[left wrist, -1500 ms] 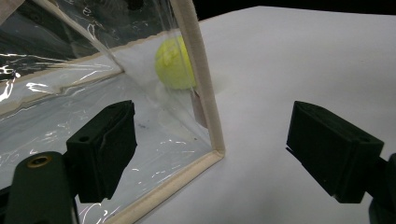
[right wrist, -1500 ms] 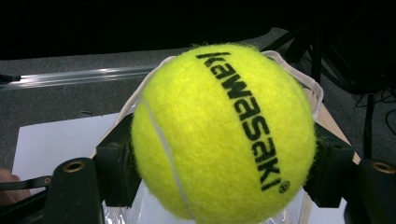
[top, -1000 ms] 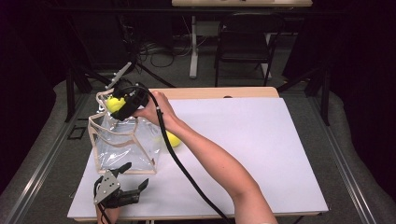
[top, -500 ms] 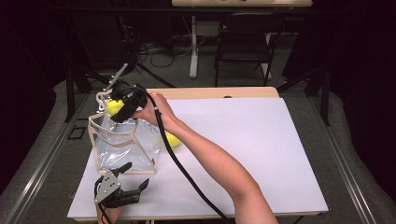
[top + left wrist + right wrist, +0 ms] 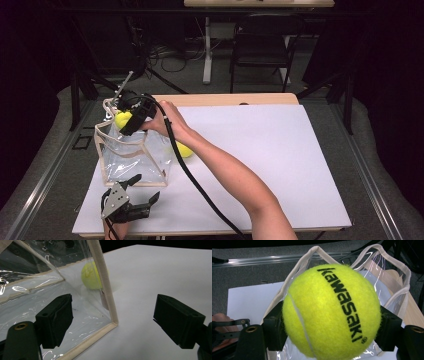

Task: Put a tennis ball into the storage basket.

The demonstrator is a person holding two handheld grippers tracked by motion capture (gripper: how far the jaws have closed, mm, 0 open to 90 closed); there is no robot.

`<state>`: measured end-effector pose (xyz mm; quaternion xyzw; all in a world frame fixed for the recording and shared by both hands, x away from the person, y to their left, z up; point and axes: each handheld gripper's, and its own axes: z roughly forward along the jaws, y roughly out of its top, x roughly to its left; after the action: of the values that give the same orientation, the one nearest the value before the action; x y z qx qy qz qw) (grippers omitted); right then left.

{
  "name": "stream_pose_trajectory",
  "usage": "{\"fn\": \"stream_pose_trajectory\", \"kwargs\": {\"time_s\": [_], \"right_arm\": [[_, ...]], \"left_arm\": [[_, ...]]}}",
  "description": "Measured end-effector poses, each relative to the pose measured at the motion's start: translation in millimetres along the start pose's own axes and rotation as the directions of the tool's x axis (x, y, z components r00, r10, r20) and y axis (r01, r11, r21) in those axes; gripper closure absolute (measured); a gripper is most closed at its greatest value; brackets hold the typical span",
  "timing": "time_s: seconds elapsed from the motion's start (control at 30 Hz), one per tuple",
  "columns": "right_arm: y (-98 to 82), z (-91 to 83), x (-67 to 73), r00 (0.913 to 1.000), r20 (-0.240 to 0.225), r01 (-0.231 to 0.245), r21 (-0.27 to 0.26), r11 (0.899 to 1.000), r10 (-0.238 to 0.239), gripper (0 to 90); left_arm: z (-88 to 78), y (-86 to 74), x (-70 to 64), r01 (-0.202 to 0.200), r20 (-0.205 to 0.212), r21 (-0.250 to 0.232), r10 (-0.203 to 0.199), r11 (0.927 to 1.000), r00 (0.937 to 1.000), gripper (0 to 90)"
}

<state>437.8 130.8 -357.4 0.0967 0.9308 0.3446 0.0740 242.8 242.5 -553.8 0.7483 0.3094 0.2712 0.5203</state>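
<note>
Two yellow tennis balls show in the high view: one (image 5: 122,119) pinched by the right gripper (image 5: 131,116) above the open top of the clear bag (image 5: 131,156), the other (image 5: 184,149) lying on the white table (image 5: 280,160) just behind the bag's right side. The left gripper (image 5: 142,192) rests near the table's front edge, just before the bag, its fingers spread. Beyond the table stand a dark chair (image 5: 260,47) and a tangle of cables (image 5: 172,52) on grey floor.

Left gripper view: the spread fingers (image 5: 56,320) frame the bag's beige-edged corner (image 5: 110,322), and the lying ball (image 5: 92,275) sits beyond it, partly seen through the plastic.

Right gripper view: the held ball (image 5: 332,312) reads "kawasaki" in black, clamped between both fingers (image 5: 274,330), with the bag's handles (image 5: 312,255) and rim spreading below it.
</note>
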Motion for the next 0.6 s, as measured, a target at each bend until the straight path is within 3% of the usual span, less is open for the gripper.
{"fn": "stream_pose_trajectory", "kwargs": {"time_s": [0.47,0.6], "right_arm": [[-3.1,3.2,2.0,0.9996,-0.026,-0.011,0.046,0.999,0.012,24.8],[-7.8,-2.0,0.5,0.9990,-0.039,-0.018,0.021,1.000,0.019,14.0]], "left_arm": [[-0.1,0.2,0.4,0.001,0.001,-0.002,-0.001,1.0000,1.0000,15.8],[-1.3,0.1,0.9,-0.004,0.003,-0.003,0.004,1.0000,1.0000,15.7]]}}
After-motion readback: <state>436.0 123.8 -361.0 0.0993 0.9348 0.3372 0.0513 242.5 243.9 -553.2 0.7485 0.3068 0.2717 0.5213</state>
